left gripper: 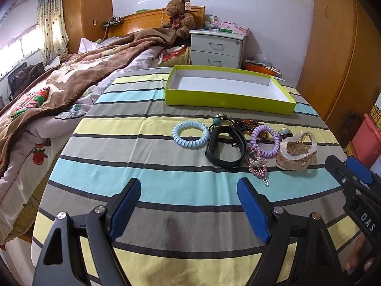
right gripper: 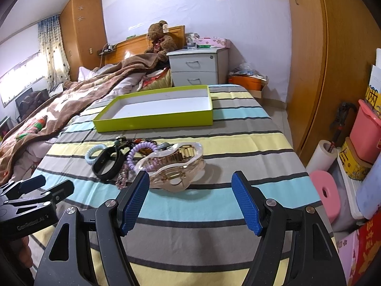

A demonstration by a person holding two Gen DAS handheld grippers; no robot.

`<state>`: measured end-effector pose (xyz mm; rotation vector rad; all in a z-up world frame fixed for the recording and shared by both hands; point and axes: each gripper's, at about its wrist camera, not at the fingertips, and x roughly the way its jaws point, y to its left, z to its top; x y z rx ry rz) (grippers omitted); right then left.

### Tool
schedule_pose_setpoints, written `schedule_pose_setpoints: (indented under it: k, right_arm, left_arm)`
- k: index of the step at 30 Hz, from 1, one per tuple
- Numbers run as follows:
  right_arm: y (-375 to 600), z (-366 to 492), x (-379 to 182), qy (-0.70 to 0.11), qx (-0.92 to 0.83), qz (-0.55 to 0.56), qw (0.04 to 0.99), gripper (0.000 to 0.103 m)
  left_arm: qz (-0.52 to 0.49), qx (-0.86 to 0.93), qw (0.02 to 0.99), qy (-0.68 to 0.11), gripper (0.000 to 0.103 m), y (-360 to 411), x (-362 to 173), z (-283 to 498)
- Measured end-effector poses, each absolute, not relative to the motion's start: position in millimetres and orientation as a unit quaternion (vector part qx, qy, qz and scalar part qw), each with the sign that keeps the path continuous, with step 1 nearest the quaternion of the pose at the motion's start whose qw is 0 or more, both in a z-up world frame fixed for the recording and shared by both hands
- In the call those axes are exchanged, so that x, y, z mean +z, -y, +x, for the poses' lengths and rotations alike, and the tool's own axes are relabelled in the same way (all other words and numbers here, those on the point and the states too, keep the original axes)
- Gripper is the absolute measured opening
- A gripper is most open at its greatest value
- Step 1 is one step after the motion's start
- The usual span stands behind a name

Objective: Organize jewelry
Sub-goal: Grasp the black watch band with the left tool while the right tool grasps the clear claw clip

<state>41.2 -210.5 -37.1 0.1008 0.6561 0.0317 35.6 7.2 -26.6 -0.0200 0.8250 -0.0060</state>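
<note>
Bright daylight from the window (left gripper: 21, 45); sharp frames, fisheye-bent edges.

Striped bed cover (left gripper: 166, 166) lies bare across the lower centre and left of the left wrist view. A jewelry cluster (left gripper: 238, 143) crowds centre right, the green tray (left gripper: 228, 97) beyond, rumpled blanket (left gripper: 71, 78) upper left.

Left claw (left gripper: 189, 190) hovers low over the bed (left gripper: 142, 162), on the near side of the green tray (left gripper: 228, 101), its blue-padded fingers spread wide with nothing between them. Right claw (right gripper: 190, 183) sits just beside it, also nearer than the tray, fingers gaping and holding nothing. Each claw shows at the edge of the other's view, side by side, apart.
</note>
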Motion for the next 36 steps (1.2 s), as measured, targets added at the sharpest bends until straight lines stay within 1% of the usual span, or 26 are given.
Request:
schedule_pose_setpoints:
  k: [6,12,23,28,30,32,33,34,36]
  right_arm:
    - [224.4,59.6,-41.8,-0.352,0.002,0.085,0.932,0.072]
    - [214.3,79.8,-39.3,-0.373,0.031,0.102,0.922,0.072]
    - [205.2,103.9,-53.3,-0.420,0.003,0.099,0.902,0.071]
    - [208.8,109.1,-56.8,-0.433,0.014,0.104,0.896,0.063]
    - [208.9,108.6,-55.1,-0.431,0.018,0.096,0.897,0.055]
    - [208.7,105.7,-51.1,-0.429,0.013,0.069,0.901,0.044]
    - [210.6,104.8,-49.3,-0.430,0.011,0.060,0.901,0.041]
    - [213.0,105.1,-48.4,-0.433,0.011,0.058,0.899,0.036]
    - [218.1,104.7,-45.6,-0.435,0.015,0.049,0.899,0.034]
  left_arm:
    - [-0.020,-0.024,0.910,-0.414,0.084,-15.5,-31.3,44.9]
    - [-0.023,-0.045,0.904,-0.424,0.085,-19.2,-34.0,52.2]
    - [-0.051,-0.080,0.894,-0.439,0.085,-31.1,-33.6,59.2]
    - [-0.078,-0.074,0.885,-0.453,0.084,-39.6,-36.3,66.5]
    - [-0.076,-0.078,0.887,-0.449,0.084,-39.1,-34.3,67.7]
    - [-0.073,-0.080,0.888,-0.448,0.084,-38.2,-32.6,69.5]
    - [-0.072,-0.081,0.887,-0.449,0.084,-37.6,-32.4,71.2]
    - [-0.072,-0.081,0.886,-0.450,0.084,-37.2,-32.3,72.9]
    - [-0.071,-0.080,0.886,-0.451,0.084,-36.7,-32.7,76.1]
